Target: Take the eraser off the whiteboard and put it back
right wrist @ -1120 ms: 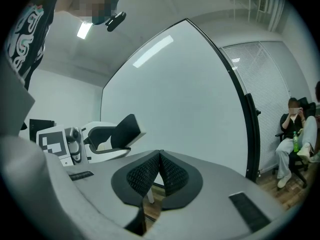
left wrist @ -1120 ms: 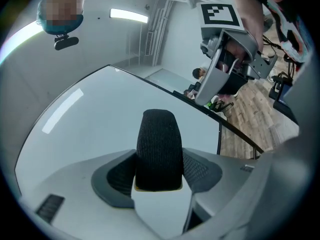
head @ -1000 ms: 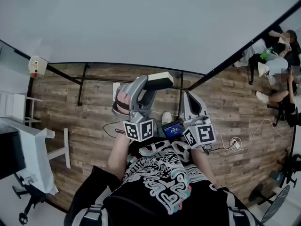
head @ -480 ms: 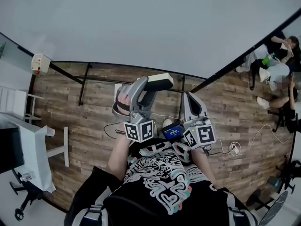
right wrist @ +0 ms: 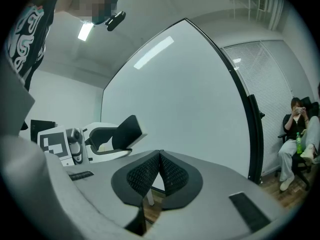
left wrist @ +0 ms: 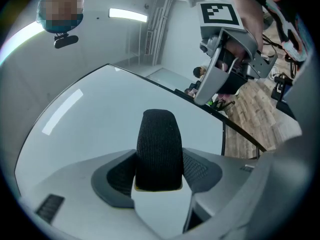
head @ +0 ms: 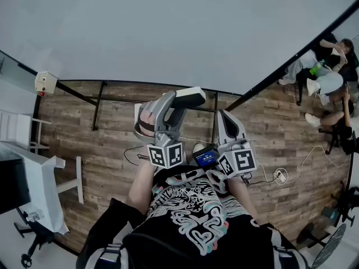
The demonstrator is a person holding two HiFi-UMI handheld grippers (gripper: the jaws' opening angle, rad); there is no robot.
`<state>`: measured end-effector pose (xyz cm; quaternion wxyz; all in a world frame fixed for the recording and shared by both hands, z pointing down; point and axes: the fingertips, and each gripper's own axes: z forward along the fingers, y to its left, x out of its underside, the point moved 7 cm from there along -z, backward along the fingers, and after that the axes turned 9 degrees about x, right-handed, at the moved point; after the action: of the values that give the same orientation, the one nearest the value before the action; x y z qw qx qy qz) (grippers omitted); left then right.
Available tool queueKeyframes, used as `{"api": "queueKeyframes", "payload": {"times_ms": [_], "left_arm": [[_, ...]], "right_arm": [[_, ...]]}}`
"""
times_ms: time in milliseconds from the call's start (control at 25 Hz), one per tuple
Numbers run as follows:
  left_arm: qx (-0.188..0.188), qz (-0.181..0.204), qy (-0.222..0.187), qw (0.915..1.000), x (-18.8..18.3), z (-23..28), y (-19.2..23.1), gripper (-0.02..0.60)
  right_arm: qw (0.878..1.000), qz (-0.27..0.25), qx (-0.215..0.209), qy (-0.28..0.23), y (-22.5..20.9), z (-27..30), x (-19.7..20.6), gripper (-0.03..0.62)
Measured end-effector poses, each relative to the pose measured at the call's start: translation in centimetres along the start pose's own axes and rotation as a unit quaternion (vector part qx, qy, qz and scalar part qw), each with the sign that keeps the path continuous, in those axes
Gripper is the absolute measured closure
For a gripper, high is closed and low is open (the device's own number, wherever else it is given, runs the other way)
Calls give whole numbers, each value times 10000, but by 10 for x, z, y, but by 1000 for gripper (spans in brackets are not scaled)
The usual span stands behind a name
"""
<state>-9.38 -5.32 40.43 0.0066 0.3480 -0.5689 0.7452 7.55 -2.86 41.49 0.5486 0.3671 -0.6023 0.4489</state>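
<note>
Head view: almost nothing differs from a second ago. Left tongs [head: 180, 102] stay clamped on the eraser [head: 189, 97], holding it level near the lower edge of the whiteboard [head: 168, 32]. No shift in the grip and no drift of the arm, only a slight wobble of the camera itself. Right tongs [head: 223, 116] sit alongside, pads pressed together on nothing.

Reading for the task: the eraser is off its spot and in hand, so the first half looks done. This seems a pause before the put-back. From the right gripper view the felt side faces the board with what looks like a gap, though contact cannot be ruled out.

Materials:
- Eraser: rounded block with a pale body, a thin yellow strip under a black felt face, and a fine woven grain. Likely light, and soft on the felt side.
- Tong pads: dark, with cross-hatched texture, set in smooth grey plastic shells.
- Whiteboard: large and glossy, reflecting ceiling lights, clean, with a thin black frame on dark legs.
- Floor [head: 90, 144]: wood-pattern planks.

A person [head: 331, 83] sits well apart, at the far right.
</note>
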Motion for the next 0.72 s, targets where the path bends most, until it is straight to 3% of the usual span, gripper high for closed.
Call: {"api": "queueKeyframes", "payload": {"times_ms": [720], "left_arm": [[168, -25, -219, 9996, -5, 56, 2, 325]], "right_arm": [[9995, -84, 297, 9, -38, 17, -7, 580]]}}
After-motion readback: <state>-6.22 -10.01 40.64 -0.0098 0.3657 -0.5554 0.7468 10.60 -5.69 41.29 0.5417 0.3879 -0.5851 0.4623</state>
